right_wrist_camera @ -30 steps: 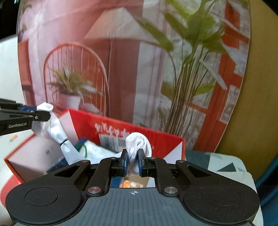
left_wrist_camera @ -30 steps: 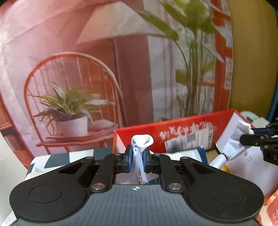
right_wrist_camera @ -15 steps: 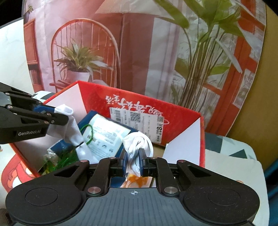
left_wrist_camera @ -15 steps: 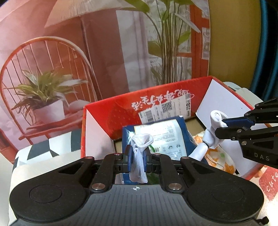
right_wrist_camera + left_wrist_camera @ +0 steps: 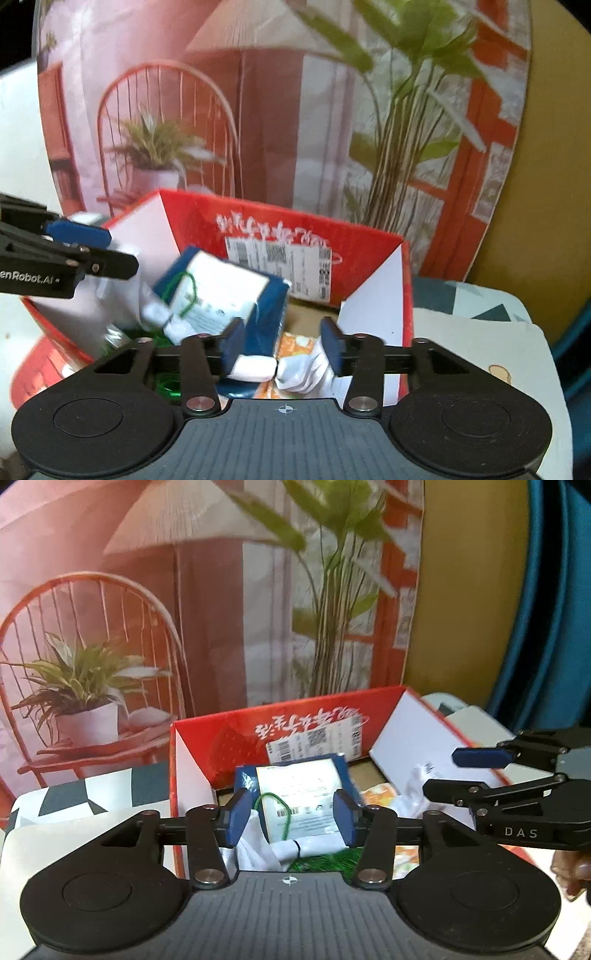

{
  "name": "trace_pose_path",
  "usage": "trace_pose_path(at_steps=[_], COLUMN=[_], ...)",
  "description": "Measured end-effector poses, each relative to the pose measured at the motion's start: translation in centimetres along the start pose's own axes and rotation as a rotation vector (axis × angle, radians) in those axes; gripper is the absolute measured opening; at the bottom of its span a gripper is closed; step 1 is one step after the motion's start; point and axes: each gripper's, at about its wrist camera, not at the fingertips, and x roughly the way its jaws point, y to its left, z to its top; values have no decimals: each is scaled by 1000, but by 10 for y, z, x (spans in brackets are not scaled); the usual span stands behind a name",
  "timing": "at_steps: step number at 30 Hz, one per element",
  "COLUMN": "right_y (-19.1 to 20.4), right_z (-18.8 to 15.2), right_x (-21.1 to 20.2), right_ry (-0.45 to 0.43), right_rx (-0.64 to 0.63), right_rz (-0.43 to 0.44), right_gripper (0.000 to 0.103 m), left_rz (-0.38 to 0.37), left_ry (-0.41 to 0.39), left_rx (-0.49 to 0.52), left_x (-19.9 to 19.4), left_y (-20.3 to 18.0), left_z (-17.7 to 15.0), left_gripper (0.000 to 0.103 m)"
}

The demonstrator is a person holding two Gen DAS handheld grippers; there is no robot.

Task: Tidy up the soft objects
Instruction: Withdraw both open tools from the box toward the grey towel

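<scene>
A long white cloth (image 5: 256, 843) with a black band lies in the red cardboard box (image 5: 280, 710), draped by a blue-and-white packet (image 5: 301, 794). My left gripper (image 5: 291, 821) hangs over the box. Its jaws are opening, and the cloth's end sits low between them, free of the pads. My right gripper (image 5: 281, 345) is opening too, with the cloth's other end (image 5: 306, 365) just below its pads. Each gripper shows in the other's view: the right gripper (image 5: 454, 771) and the left gripper (image 5: 110, 247). The box (image 5: 277, 212) also holds the packet (image 5: 229, 291).
Green cord (image 5: 273, 801) and an orange printed packet (image 5: 380, 794) lie in the box. A printed backdrop of a chair and plants (image 5: 207, 609) stands behind it. The box rests on a patterned cloth (image 5: 85, 794). A person's hand (image 5: 576, 875) shows at the right edge.
Both grippers were shut on the ends of the white cloth and have opened. The cloth has dropped into the red box. Both views now look further down into the box.
</scene>
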Motion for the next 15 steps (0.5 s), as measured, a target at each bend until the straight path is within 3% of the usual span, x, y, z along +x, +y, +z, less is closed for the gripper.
trace_pose_path(at_steps=[7, 15], right_y=[6, 15], right_z=[-18, -49], right_x=[-51, -85], right_ry=[-80, -80], right_rx=[77, 116], right_rz=[77, 118], right_gripper=[45, 45], left_rz=[-56, -69], left_ry=[-24, 52], left_rx=[-69, -162], left_x=[-52, -72], left_y=[-8, -9], left_z=[-32, -87], left_gripper=[52, 53])
